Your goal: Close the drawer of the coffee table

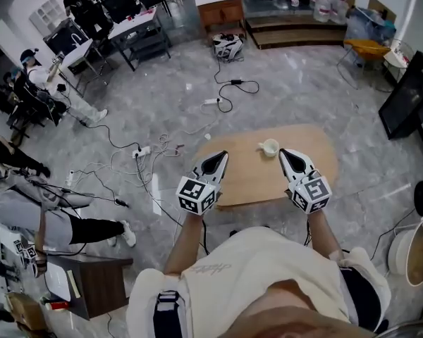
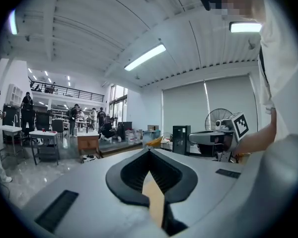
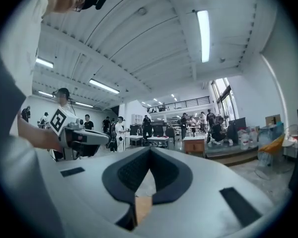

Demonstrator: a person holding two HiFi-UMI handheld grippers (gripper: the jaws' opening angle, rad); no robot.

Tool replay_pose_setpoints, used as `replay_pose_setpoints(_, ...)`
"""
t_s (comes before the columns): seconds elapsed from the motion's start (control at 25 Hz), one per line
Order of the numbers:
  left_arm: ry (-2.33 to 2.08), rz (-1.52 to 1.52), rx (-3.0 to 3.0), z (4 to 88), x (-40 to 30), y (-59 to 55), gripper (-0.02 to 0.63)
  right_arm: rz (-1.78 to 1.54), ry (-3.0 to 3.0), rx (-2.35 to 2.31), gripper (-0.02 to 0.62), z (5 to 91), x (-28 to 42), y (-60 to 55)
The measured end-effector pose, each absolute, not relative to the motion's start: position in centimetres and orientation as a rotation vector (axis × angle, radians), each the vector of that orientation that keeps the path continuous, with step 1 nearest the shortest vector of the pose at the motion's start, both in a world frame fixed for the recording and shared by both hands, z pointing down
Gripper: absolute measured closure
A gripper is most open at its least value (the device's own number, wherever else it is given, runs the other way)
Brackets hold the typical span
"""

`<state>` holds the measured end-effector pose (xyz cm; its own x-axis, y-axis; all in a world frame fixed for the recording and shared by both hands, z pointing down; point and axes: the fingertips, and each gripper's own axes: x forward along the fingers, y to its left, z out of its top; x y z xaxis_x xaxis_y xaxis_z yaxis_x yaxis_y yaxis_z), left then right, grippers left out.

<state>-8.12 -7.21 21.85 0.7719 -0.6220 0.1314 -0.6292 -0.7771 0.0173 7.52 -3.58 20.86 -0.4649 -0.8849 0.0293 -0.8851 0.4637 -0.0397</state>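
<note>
The coffee table [image 1: 248, 178] is a low oval with a light wooden top, seen from above in the head view; a small white cup [image 1: 269, 147] stands near its far edge. No drawer shows in any view. My left gripper [image 1: 221, 155] hovers over the table's left end, jaws shut and empty [image 2: 149, 150]. My right gripper [image 1: 284, 153] hangs over the right half, just right of the cup, also shut on nothing [image 3: 150, 149]. Both gripper views look level across the room, not at the table.
Cables and power strips [image 1: 142, 151] trail over the grey floor left of the table. A black screen [image 1: 409, 97] stands at right, a white bucket [image 1: 412, 251] at lower right. People [image 1: 39, 79] and desks fill the far left; a wooden cabinet [image 1: 221, 9] stands at back.
</note>
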Motion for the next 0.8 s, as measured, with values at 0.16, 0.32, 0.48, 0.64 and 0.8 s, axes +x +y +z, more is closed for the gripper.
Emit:
replay_pose_setpoints(0.16,-1.039,0.157,2.900,21.4,-8.9,-6.8,0.601,0.130,-2.701,1.612,0.601,21.0,6.5,-3.0)
replay_pose_setpoints(0.32,-1.062,0.157,2.882,22.1,-10.3,-5.9,0.601,0.105,-2.697,1.662,0.601,20.8,5.6,-2.5)
replay_pose_setpoints(0.48,-1.049,0.172,2.854,23.3,-10.8,-5.0,0.601,0.130,-2.647,1.704,0.601,21.3,5.6,-2.2)
replay_pose_setpoints(0.64,-1.048,0.195,2.860,23.7,-10.9,-4.7,0.601,0.180,-2.695,1.640,0.603,21.7,4.5,-1.8)
replay_pose_setpoints(0.8,-1.070,0.203,2.853,24.2,-11.5,-4.7,0.601,0.155,-2.753,1.522,0.601,21.2,2.4,-1.2)
